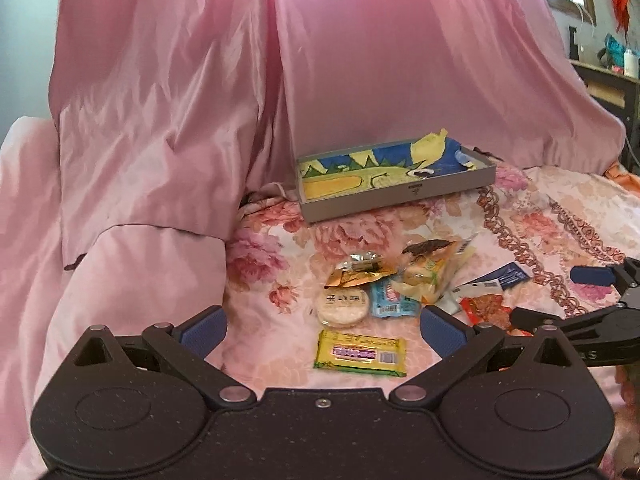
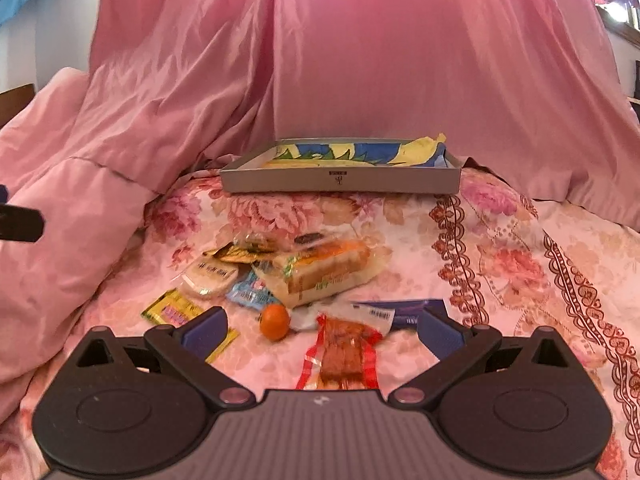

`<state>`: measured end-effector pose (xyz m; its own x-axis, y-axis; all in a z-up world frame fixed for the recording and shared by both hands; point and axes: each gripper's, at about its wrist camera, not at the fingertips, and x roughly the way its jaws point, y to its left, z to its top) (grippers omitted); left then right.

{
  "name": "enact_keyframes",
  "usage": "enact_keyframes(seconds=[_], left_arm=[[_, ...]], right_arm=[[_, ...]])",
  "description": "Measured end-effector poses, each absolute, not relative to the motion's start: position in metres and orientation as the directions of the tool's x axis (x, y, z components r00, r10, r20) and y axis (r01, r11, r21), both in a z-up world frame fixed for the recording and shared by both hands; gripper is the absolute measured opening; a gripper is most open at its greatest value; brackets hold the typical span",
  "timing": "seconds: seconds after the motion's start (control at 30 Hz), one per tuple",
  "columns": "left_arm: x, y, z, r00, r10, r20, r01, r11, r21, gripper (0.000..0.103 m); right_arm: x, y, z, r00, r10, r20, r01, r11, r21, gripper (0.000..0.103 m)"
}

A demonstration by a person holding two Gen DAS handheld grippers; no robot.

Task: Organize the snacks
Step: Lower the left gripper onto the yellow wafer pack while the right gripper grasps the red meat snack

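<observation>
Both the left gripper (image 1: 323, 322) and right gripper (image 2: 322, 326) hang spread apart and empty over snack packets (image 2: 320, 270) piled on a floral bedspread (image 2: 520, 264), a gray tray (image 2: 340, 182) behind.

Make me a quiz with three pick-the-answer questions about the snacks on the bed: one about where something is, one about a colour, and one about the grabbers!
1. Where is the gray tray?
A. Behind the snack pile, by the pink curtain
B. On top of the snacks
C. In a gripper

2. What colour is the small round fruit?
A. Green
B. Orange
C. Purple

3. What is the right gripper doing?
A. Squeezing the fruit
B. Shut on nothing
C. Open, holding nothing

Answers:
1. A, the tray rests on the flowered bedcover beyond the snacks, with the pink curtain right behind it.
2. B, the fruit is orange and lies beside the red packet.
3. C, its jaws are spread wide above the red packet with nothing between them; the left gripper is open too.
</observation>
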<state>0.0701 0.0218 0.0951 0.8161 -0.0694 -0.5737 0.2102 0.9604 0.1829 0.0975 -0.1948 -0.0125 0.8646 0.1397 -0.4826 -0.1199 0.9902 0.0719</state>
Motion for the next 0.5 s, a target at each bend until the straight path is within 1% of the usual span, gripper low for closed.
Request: enact_keyframes(seconds=[0.17, 0.27, 0.37, 0.5], left_arm=[[0.090, 0.011, 0.096, 0.795, -0.073, -0.603, 0.239, 0.950, 0.201, 0.102], [0.109, 0.004, 0.086, 0.775, -0.080, -0.627, 0.255, 0.947, 0.194, 0.102], [0.132, 0.002, 0.071, 0.751, -0.064, -0.657, 0.248, 0.950, 0.190, 0.102], [0.156, 0.015, 0.057, 0.727, -0.014, -0.686, 0.198, 0.962, 0.189, 0.102]], right_arm=[[0.117, -0.178, -0.018, 0.874, 0.094, -0.477, -0.075, 0.995, 0.060, 0.103], [0.131, -0.175, -0.024, 0.872, 0.109, -0.476, -0.092, 0.994, 0.059, 0.103], [0.150, -0.174, -0.029, 0.868, 0.130, -0.479, -0.134, 0.991, 0.027, 0.103], [0.179, -0.169, -0.031, 0.861, 0.185, -0.473, -0.250, 0.965, -0.077, 0.103]])
